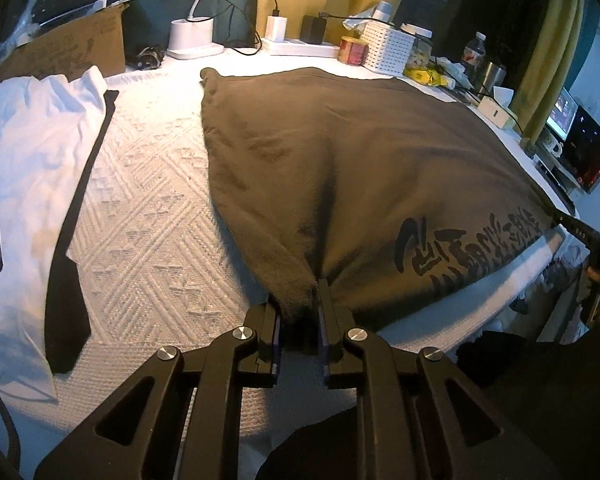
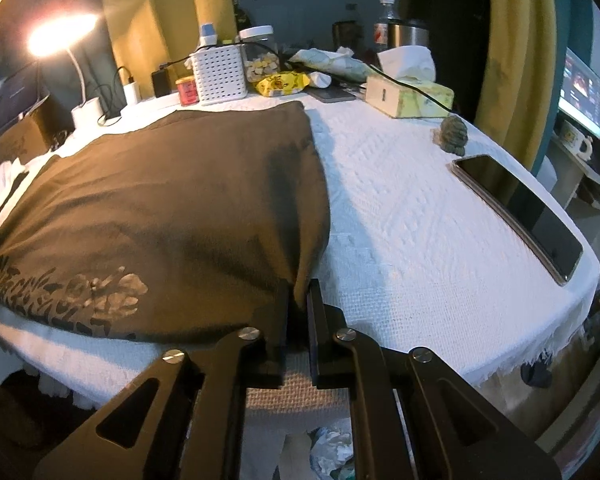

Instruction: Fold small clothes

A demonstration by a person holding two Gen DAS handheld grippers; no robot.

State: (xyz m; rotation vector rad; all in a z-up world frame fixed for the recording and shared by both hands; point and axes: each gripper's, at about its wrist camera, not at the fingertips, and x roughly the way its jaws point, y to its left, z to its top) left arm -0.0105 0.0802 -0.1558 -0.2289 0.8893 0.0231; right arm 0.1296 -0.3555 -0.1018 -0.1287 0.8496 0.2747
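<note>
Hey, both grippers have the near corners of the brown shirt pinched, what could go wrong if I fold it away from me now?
1. The left gripper and right gripper hold only small bunches of the brown shirt, so a corner might slip out mid-lift.
2. Folding toward the far edge may sweep cloth into the red tin and white basket.
3. The phone lies near the right gripper; a wide swing might knock it.

dim room | warm lamp (image 2: pixel 62 36) glare far left | fisheye edges bowed, dark | slight blur
</note>
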